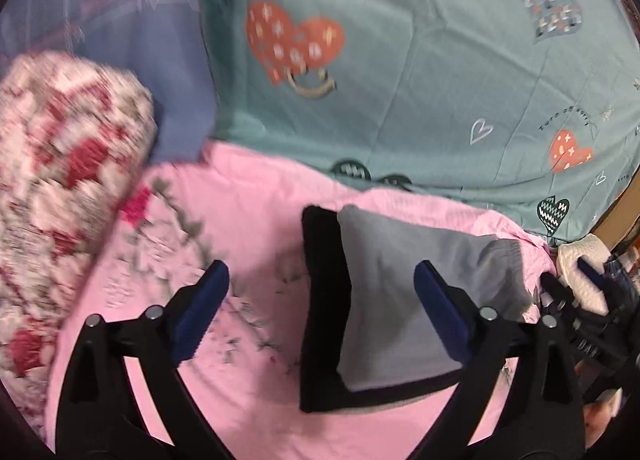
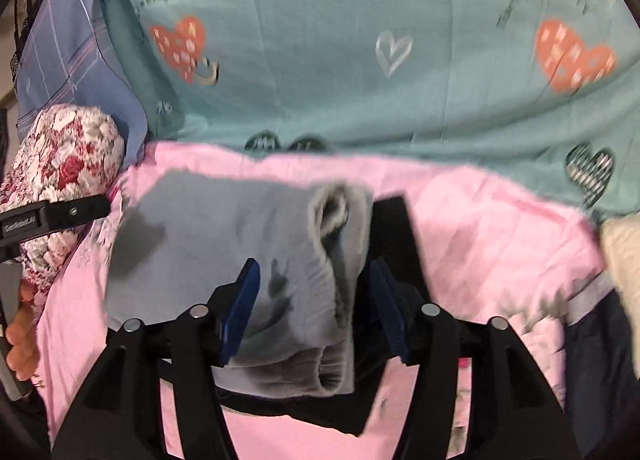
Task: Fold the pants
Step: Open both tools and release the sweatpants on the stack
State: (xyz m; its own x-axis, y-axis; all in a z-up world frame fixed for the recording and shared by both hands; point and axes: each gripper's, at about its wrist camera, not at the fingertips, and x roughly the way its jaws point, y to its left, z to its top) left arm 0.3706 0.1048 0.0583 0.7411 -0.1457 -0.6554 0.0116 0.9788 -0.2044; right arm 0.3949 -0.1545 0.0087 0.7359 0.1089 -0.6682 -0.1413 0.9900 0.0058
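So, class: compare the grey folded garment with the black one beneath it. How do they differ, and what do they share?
1. The grey garment lies on top; the black garment lies underneath, showing only along two edges.
2. The grey garment shows a gathered waistband; the black garment shows no such detail.
3. The grey garment has dark patches; the black garment looks uniform.
Shared: both lie folded flat on the pink sheet.

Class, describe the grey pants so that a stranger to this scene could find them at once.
Start at the teal heart-print bedcover, then drop to the pink sheet lying in front of it. On that sheet sits a folded stack: the grey pants lie on top of a black garment. They are the only plain grey item, with a gathered waistband.
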